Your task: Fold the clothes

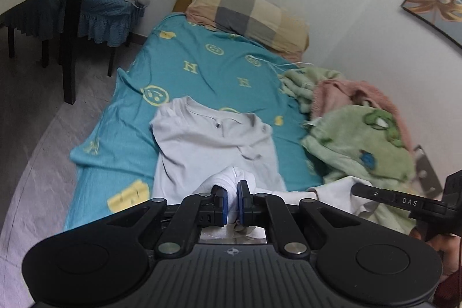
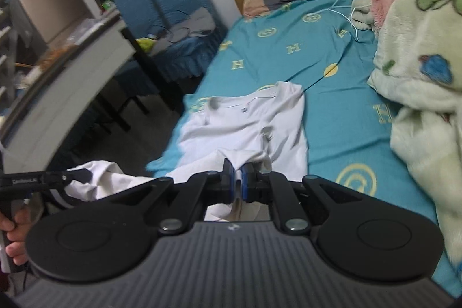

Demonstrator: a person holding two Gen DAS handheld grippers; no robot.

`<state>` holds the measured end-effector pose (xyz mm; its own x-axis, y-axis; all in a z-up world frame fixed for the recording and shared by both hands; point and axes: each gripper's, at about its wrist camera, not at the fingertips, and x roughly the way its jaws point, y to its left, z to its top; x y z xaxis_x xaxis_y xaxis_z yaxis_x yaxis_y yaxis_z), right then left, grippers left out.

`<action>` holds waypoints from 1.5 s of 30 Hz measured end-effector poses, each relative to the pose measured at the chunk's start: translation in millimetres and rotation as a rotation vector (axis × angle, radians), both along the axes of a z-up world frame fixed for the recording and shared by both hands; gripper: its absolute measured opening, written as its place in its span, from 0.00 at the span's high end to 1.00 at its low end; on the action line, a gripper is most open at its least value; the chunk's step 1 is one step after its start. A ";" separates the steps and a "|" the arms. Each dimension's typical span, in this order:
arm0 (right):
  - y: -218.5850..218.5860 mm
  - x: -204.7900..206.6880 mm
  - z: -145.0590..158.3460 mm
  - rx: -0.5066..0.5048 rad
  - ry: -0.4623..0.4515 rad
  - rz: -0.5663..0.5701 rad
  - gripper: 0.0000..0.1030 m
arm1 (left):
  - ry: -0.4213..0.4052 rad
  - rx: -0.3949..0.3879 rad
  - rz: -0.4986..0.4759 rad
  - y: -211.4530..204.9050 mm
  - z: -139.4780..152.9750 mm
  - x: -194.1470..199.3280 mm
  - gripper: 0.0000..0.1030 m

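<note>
A white T-shirt (image 1: 213, 140) lies on the teal bedsheet (image 1: 202, 68), its collar toward the pillow. My left gripper (image 1: 232, 188) is shut on a bunch of the shirt's near edge, and white cloth bulges between its blue pads (image 1: 221, 197). In the right wrist view the same T-shirt (image 2: 245, 126) lies ahead, and my right gripper (image 2: 236, 173) is shut on another part of that near edge. The cloth between the two grips hangs slack. Each gripper shows at the edge of the other's view: the right gripper (image 1: 404, 202) and the left gripper (image 2: 34, 182).
A green fleece blanket (image 1: 361, 146) with a pink one is heaped on the bed's right side against the wall. A checked pillow (image 1: 248, 13) lies at the head. A white cable (image 2: 346, 7) runs across the sheet. A dark table (image 2: 72, 71) and blue-covered chairs (image 2: 173, 19) stand left of the bed.
</note>
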<state>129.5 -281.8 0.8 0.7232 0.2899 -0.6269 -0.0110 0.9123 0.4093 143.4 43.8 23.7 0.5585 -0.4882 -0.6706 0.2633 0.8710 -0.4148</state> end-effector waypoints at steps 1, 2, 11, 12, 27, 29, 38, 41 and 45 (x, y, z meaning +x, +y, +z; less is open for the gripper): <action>-1.4 16.3 -11.9 -0.006 0.011 -0.002 0.91 | 0.003 0.010 0.007 -3.1 -15.1 18.3 0.93; -3.2 32.8 -24.5 -0.011 0.023 -0.004 0.91 | 0.005 0.023 0.014 -6.5 -30.6 36.0 0.93; -18.9 117.9 -141.1 -0.011 0.176 -0.021 0.91 | 0.050 0.148 0.039 -31.2 -158.3 108.3 0.92; -19.9 119.9 -147.9 -0.010 0.186 -0.017 0.91 | 0.044 0.152 0.037 -31.7 -159.4 108.5 0.91; 21.2 63.9 -75.5 -0.193 0.074 -0.013 0.72 | -0.170 0.248 0.025 -48.0 -63.3 9.2 0.28; 27.2 42.2 -59.4 -0.192 0.019 -0.016 0.52 | -0.219 0.253 0.033 -48.5 -47.2 -16.6 0.17; 62.4 -73.7 -25.3 -0.197 -0.187 -0.043 0.30 | -0.304 0.222 0.072 -36.2 -29.8 -125.4 0.04; 73.7 -102.6 -26.9 -0.233 -0.225 -0.048 0.30 | -0.321 0.209 0.084 -32.6 -38.8 -149.3 0.04; 78.2 -112.0 -26.8 -0.236 -0.244 -0.060 0.30 | -0.329 0.222 0.064 -35.8 -48.3 -160.1 0.04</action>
<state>17.5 -203.7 -26.0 0.8717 0.1093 -0.4776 -0.0256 0.9836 0.1783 -16.7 8.0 -24.6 0.7856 -0.3086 -0.5363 0.2929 0.9490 -0.1169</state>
